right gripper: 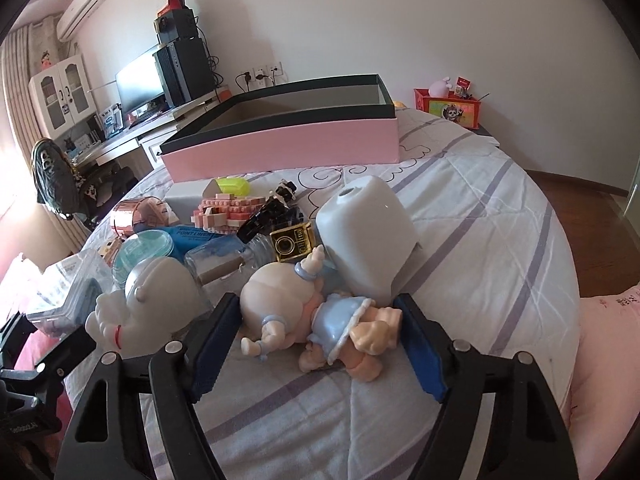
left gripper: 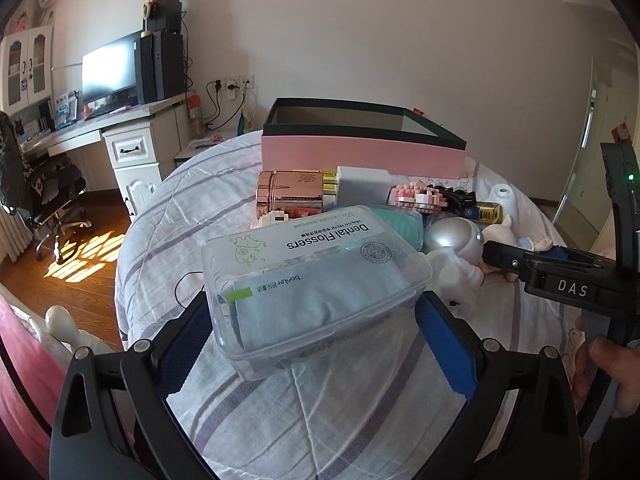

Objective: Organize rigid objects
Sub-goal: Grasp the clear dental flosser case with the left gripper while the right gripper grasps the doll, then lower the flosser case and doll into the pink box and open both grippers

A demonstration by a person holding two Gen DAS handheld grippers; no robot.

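The right gripper (right gripper: pixel 316 344) is set around the small doll (right gripper: pixel 320 316), which lies on its side on the striped bedcover (right gripper: pixel 500 240). Its long axis runs left to right, straight across the gap between the two blue pads, head toward the left pad, feet toward the right. The jaws stand apart; no pad is seen pressing yet, so the doll is bracketed, not gripped. A grip along its length is judged likely. The left gripper (left gripper: pixel 316 316) is clamped on the dental flosser box (left gripper: pixel 312 276), held above the cover. The pink box (right gripper: pixel 288 148) lies open at the far side, beyond the clutter.
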